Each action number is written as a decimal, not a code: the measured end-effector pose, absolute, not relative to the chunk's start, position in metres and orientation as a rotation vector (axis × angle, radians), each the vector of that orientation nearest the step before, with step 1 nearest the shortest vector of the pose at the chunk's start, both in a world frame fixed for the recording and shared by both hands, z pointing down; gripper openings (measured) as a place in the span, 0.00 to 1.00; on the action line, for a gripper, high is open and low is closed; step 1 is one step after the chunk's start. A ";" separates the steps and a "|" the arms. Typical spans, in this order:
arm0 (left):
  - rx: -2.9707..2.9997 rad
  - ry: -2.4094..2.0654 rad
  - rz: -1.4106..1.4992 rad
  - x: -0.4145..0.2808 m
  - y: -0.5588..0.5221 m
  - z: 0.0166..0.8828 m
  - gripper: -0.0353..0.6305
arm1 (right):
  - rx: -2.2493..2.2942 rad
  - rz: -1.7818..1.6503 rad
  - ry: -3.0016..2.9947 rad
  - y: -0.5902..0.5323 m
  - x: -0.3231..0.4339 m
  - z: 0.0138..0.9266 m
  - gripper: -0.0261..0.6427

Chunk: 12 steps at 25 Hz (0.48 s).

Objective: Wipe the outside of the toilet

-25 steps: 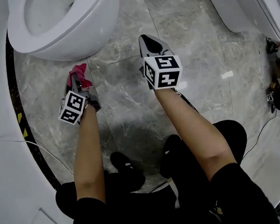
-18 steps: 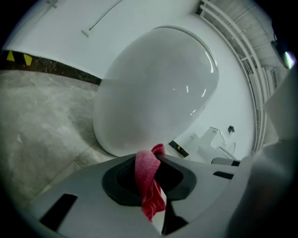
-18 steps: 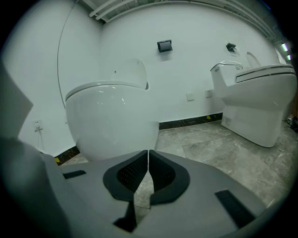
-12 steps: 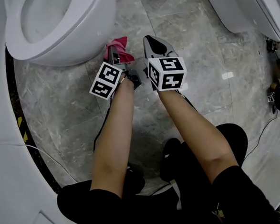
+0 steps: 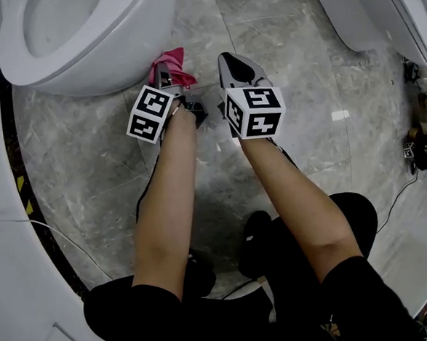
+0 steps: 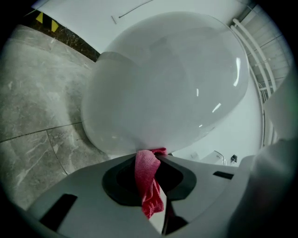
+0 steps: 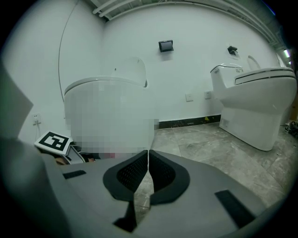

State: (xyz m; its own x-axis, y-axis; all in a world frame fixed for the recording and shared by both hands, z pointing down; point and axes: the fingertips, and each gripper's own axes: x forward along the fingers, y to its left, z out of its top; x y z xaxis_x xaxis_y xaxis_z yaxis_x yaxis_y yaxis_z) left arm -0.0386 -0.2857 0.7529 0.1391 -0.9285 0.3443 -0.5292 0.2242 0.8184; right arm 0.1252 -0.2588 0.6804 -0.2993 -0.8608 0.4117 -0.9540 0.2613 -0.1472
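Observation:
A white toilet bowl [image 5: 95, 36] fills the upper left of the head view, and its rounded outside [image 6: 167, 83] fills the left gripper view. My left gripper [image 5: 164, 73] is shut on a pink cloth [image 5: 172, 65], and the cloth [image 6: 149, 181] is pressed against the bowl's lower front. To the cloth's right my right gripper [image 5: 229, 64] hangs above the floor. Its jaws meet at the tips [image 7: 148, 153] with nothing held.
Grey marble floor tiles [image 5: 288, 88] lie all around. A second white toilet [image 7: 256, 102] stands at the right, also at the head view's top right [image 5: 392, 8]. A white curved wall [image 5: 7, 239] with a dark base strip runs along the left. Cables and small gear [image 5: 420, 148] lie at far right.
My left gripper swung the pink cloth from the left of the bowl's front rightward, then a little back left, keeping it against the bowl's base. The right gripper barely moved.

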 end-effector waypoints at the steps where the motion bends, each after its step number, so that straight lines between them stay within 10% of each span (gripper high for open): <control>1: 1.422 -1.521 -0.525 -0.040 -0.284 0.753 0.17 | 1.682 0.542 -2.283 -0.258 0.125 0.681 0.09; 12: 1.362 -1.644 -0.528 -0.132 -0.243 0.766 0.16 | 1.617 0.514 -2.329 -0.257 0.089 0.679 0.09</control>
